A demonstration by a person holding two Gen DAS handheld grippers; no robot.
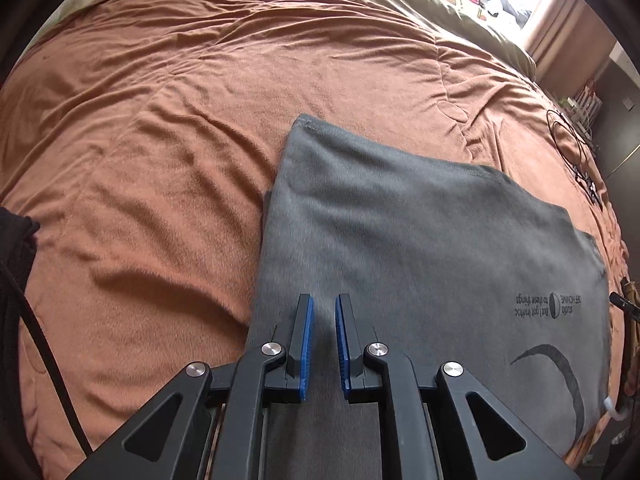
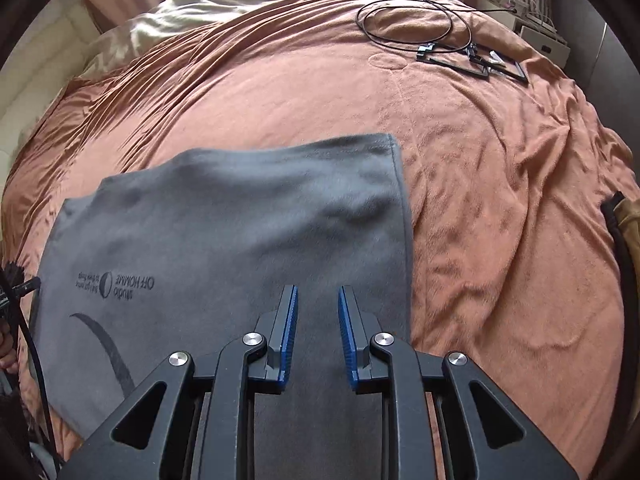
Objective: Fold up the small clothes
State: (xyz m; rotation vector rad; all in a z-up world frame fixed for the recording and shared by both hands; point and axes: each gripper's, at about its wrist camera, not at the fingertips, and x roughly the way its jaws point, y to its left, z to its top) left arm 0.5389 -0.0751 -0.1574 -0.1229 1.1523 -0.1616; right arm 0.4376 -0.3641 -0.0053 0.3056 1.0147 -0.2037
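Two claws — left claw, right claw — hover slightly parted, gripping nothing, over one folded grey shirt on the bed.

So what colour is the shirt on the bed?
Grey, with black print; the shirt shows best in the right wrist view, lying on the orange bed cover.

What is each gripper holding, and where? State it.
Nothing. The left gripper and right gripper both stand slightly open above the grey T-shirt, with nothing between the pads.
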